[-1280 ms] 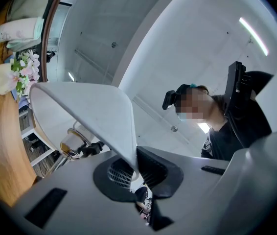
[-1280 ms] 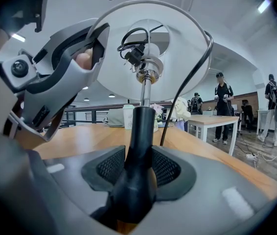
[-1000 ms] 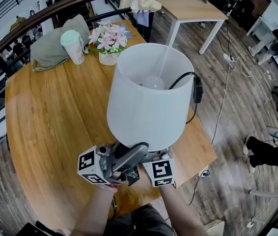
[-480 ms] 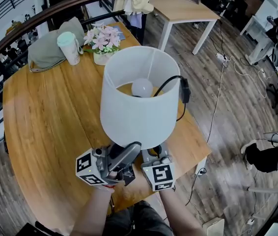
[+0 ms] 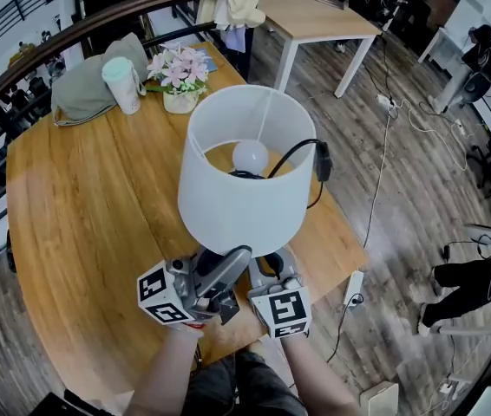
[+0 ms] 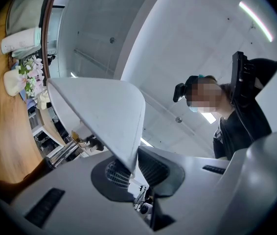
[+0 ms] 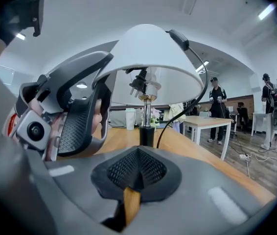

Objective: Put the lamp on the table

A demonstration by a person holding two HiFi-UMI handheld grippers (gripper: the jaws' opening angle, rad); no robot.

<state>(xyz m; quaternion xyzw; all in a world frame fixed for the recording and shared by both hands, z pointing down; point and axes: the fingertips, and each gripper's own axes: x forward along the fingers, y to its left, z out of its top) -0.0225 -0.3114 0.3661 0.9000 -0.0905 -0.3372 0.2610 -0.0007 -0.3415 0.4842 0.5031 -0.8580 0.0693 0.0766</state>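
Note:
A lamp with a white drum shade (image 5: 241,189) stands at the near right of the round wooden table (image 5: 81,215). Its bulb (image 5: 250,154) shows inside the shade, and a black cord with a switch (image 5: 322,159) hangs over the rim. My left gripper (image 5: 215,276) is shut on the shade's lower rim (image 6: 114,111), which runs between its pads (image 6: 150,168). My right gripper (image 5: 267,276) is beside it, under the shade. In the right gripper view its jaws (image 7: 138,165) are shut with nothing between them, just short of the lamp's black stem (image 7: 146,133).
A flower pot (image 5: 179,72), a lidded cup (image 5: 122,83) and a grey bag (image 5: 85,89) sit at the table's far side. The table edge (image 5: 350,258) is close to the lamp. A power strip (image 5: 350,289) and cables lie on the floor; another table (image 5: 315,11) stands beyond.
The lamp has come from a lean toward me to more upright, and its bulb now shows inside the shade. Both grippers stayed low at the shade's near rim.

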